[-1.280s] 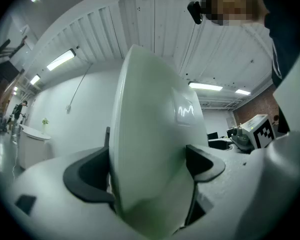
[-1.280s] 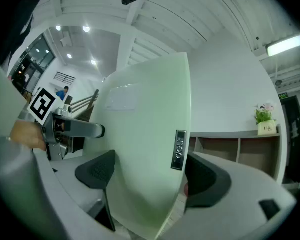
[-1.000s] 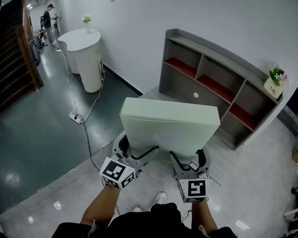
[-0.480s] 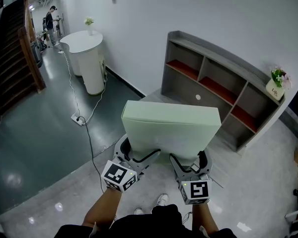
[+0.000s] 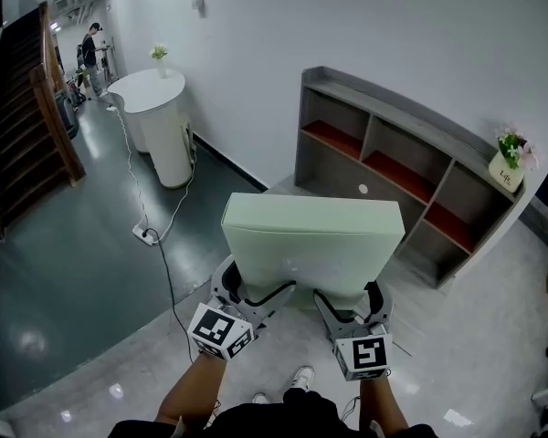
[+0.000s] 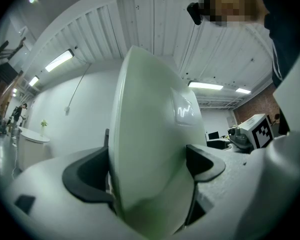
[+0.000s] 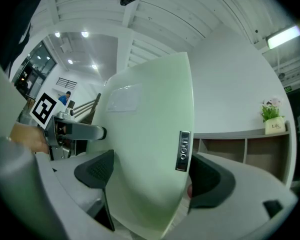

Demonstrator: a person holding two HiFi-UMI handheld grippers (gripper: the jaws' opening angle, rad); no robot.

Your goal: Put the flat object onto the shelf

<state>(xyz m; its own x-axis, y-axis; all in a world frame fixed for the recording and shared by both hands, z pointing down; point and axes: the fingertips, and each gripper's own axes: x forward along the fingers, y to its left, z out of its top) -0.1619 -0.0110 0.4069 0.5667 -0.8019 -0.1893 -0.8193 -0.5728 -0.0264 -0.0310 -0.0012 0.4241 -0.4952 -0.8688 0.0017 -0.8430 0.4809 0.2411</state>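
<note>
Pale green flat case (image 5: 312, 243) at centre of the head view, clamped along its lower edge by left gripper (image 5: 256, 290) and right gripper (image 5: 349, 301), jaws closed on it. Beyond, at right, grey shelf (image 5: 411, 114) against white wall (image 5: 393, 35).

Grey shelf (image 5: 411, 117) w/ flower pot (image 5: 503, 170) on top, rt end

Right tool (image 7: 152, 176) clamped on pale green flat object (image 7: 145, 119), grey shelf (image 7: 242, 149) behind, potted plant (image 7: 271, 115) atop.

Left tongs (image 5: 249, 292) and right tongs (image 5: 349, 299) each grip the flat object (image 5: 312, 245).
</note>
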